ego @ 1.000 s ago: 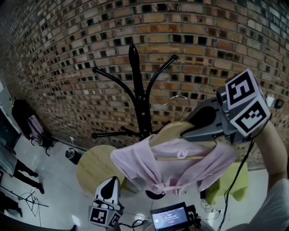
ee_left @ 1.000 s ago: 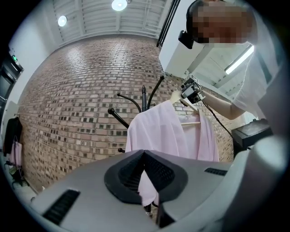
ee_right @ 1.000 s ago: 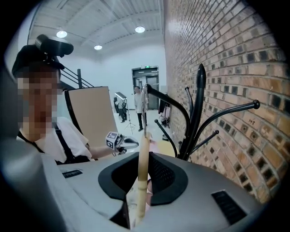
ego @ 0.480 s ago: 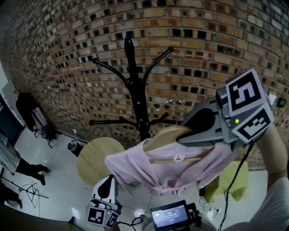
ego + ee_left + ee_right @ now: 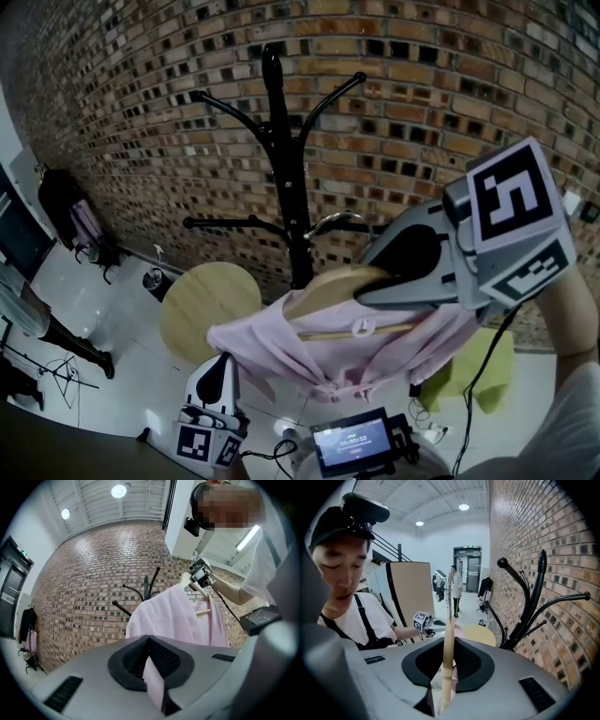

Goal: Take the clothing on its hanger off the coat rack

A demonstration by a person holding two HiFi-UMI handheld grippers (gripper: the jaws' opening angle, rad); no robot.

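Note:
My right gripper (image 5: pixel 367 287) is shut on the shoulder of a wooden hanger (image 5: pixel 326 287), with the wood edge-on between its jaws (image 5: pixel 447 660). A pink garment (image 5: pixel 314 352) hangs on the hanger. My left gripper (image 5: pixel 215 375) is low at the left, shut on a fold of the pink garment (image 5: pixel 154 688). The black coat rack (image 5: pixel 281 169) stands behind, against the brick wall. In the head view the metal hook (image 5: pixel 330 221) overlaps a lower rack arm. In the right gripper view the hook stands left of the coat rack (image 5: pixel 528 613), apart from its arms.
A round wooden table (image 5: pixel 208 309) stands beside the rack's foot. A yellow-green seat (image 5: pixel 489 370) is at the lower right and a small screen (image 5: pixel 350 441) at my waist. People stand on the floor at the far left (image 5: pixel 42 328).
The hanger and garment have drifted a little left and down in the head view, and the hook now overlaps the rack's lower arm. Both grips are unchanged.

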